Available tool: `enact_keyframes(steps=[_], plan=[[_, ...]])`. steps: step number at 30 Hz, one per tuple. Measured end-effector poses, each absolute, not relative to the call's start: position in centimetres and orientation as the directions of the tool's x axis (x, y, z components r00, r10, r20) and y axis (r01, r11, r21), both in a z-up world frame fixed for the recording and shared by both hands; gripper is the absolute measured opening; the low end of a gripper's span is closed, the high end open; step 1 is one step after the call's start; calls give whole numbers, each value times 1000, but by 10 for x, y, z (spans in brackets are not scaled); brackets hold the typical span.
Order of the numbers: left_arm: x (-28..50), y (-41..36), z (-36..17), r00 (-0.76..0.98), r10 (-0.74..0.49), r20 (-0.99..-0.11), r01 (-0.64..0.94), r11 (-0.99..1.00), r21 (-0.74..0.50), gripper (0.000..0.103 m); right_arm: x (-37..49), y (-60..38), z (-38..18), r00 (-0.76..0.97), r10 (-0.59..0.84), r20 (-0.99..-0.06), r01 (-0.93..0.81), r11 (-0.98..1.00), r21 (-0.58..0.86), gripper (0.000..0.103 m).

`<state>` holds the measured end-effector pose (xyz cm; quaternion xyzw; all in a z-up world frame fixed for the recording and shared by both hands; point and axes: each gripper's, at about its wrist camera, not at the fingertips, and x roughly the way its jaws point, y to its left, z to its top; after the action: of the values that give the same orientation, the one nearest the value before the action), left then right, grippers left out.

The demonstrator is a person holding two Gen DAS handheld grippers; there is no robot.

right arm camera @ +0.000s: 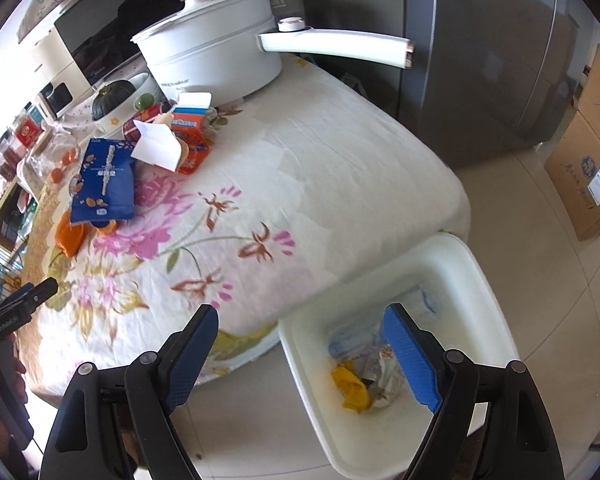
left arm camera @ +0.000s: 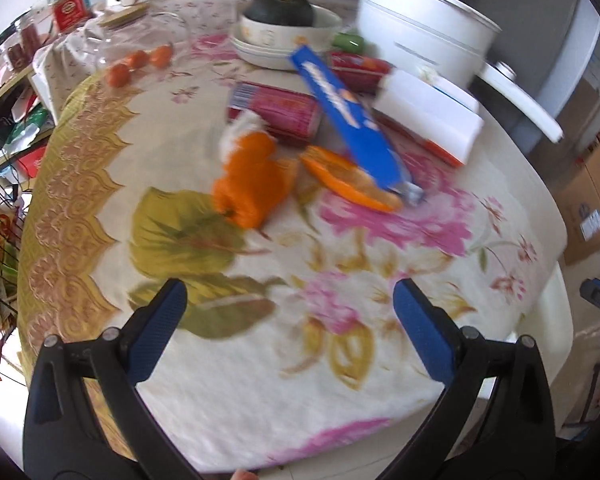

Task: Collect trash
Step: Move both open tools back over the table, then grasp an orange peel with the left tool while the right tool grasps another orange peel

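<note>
Orange peel pieces [left arm camera: 252, 184] and a second peel [left arm camera: 348, 176] lie mid-table on the floral cloth, beside a blue snack bag [left arm camera: 348, 116] and a red packet [left arm camera: 276, 114]. My left gripper [left arm camera: 290, 296] is open and empty, above the cloth short of the peel. My right gripper [right arm camera: 300, 332] is open and empty, over the near table corner and a white bin [right arm camera: 460, 264] on the floor. The bin holds wrappers and a yellow scrap [right arm camera: 354, 390]. The blue bag [right arm camera: 106, 180] and peel [right arm camera: 70, 236] show in the right wrist view too.
A white pot [left arm camera: 424, 28] with a long handle, stacked bowls with a dark squash [left arm camera: 282, 12], a white box [left arm camera: 428, 116], small oranges [left arm camera: 140, 62] and jars stand at the back. A wire rack [left arm camera: 4, 184] is left. Cardboard boxes [right arm camera: 588, 152] and a grey fridge [right arm camera: 480, 60] are right.
</note>
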<state>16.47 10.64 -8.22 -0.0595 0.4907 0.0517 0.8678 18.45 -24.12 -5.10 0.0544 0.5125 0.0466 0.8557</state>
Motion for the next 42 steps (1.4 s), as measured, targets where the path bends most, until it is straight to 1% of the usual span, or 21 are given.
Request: enact_keyframes(steps=[3, 6, 12, 15, 17, 18, 19, 22, 23, 26, 31, 33, 34, 36, 38, 42], plan=[[174, 127, -87, 538, 48, -842, -150, 988, -39, 102, 196, -226, -50, 475, 157, -866, -21, 986, 167, 86], [185, 142, -97, 545, 27, -838, -133, 990, -54, 102, 208, -205, -51, 477, 185, -859, -30, 981, 194, 86], [208, 147, -105, 572, -57, -818, -72, 990, -119, 93, 227, -155, -56, 487, 203, -850, -109, 979, 171, 86], [218, 146, -114, 555, -98, -826, -60, 986, -157, 80, 231, -135, -62, 485, 202, -851, -155, 977, 144, 86], [224, 149, -121, 538, -129, -833, -65, 979, -194, 64, 233, -125, -65, 482, 203, -852, -180, 975, 131, 86], [225, 149, -123, 535, -139, -833, -66, 976, -206, 59, 233, -120, -67, 480, 205, -853, -192, 973, 125, 86], [225, 150, -124, 534, -143, -833, -68, 975, -211, 50, 234, -115, -69, 479, 208, -853, -206, 971, 121, 86], [220, 154, -121, 542, -170, -823, -63, 968, -242, 38, 235, -101, -73, 473, 229, -851, -236, 963, 128, 86], [217, 155, -120, 544, -173, -821, -63, 967, -246, 35, 235, -97, -75, 469, 240, -850, -246, 960, 135, 86], [205, 157, -115, 545, -174, -820, -56, 968, -243, 33, 234, -84, -80, 454, 281, -846, -275, 947, 167, 86], [184, 170, -108, 540, -169, -824, -78, 965, -249, 32, 232, -60, -90, 439, 347, -829, -318, 923, 218, 86], [176, 176, -105, 543, -170, -822, -81, 964, -253, 32, 233, -49, -96, 437, 378, -816, -338, 910, 240, 84], [173, 179, -103, 545, -171, -821, -81, 964, -254, 32, 235, -45, -99, 435, 391, -811, -348, 904, 249, 83], [167, 185, -101, 549, -171, -818, -83, 963, -257, 32, 238, -36, -105, 429, 410, -805, -363, 894, 261, 71], [162, 191, -100, 549, -175, -817, -85, 961, -263, 32, 243, -27, -113, 423, 428, -799, -374, 885, 276, 64], [157, 200, -103, 544, -177, -820, -94, 959, -269, 32, 250, -16, -115, 477, 447, -757, -385, 880, 278, 62]])
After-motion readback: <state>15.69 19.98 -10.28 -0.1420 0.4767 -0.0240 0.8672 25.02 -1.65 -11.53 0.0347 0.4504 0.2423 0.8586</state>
